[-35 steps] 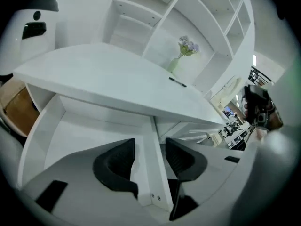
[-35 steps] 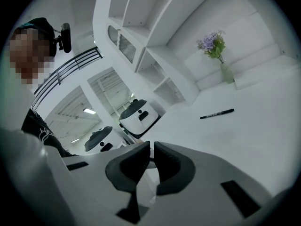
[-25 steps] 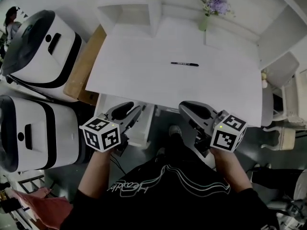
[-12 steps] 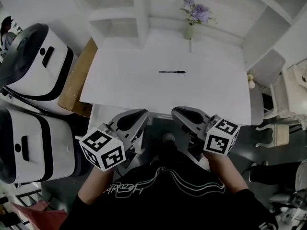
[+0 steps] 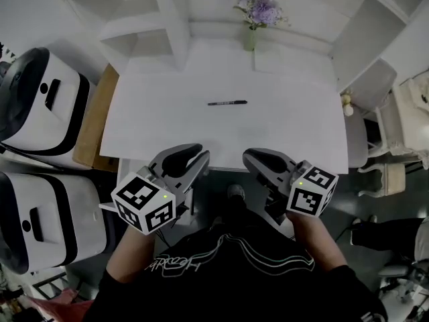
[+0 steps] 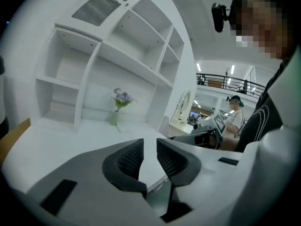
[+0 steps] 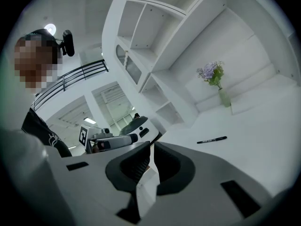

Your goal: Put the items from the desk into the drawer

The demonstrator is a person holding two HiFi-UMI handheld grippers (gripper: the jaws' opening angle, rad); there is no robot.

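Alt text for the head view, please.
A black pen lies on a white desk, with a vase of purple flowers at the back. The left tool and right tool, both empty, hover by the near edge.

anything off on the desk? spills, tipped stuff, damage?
Nothing stands out. The pen lies flat on the desk, the flower vase stands upright at the back, and no spill or damage shows. The left gripper and right gripper hover at the front edge, holding nothing.
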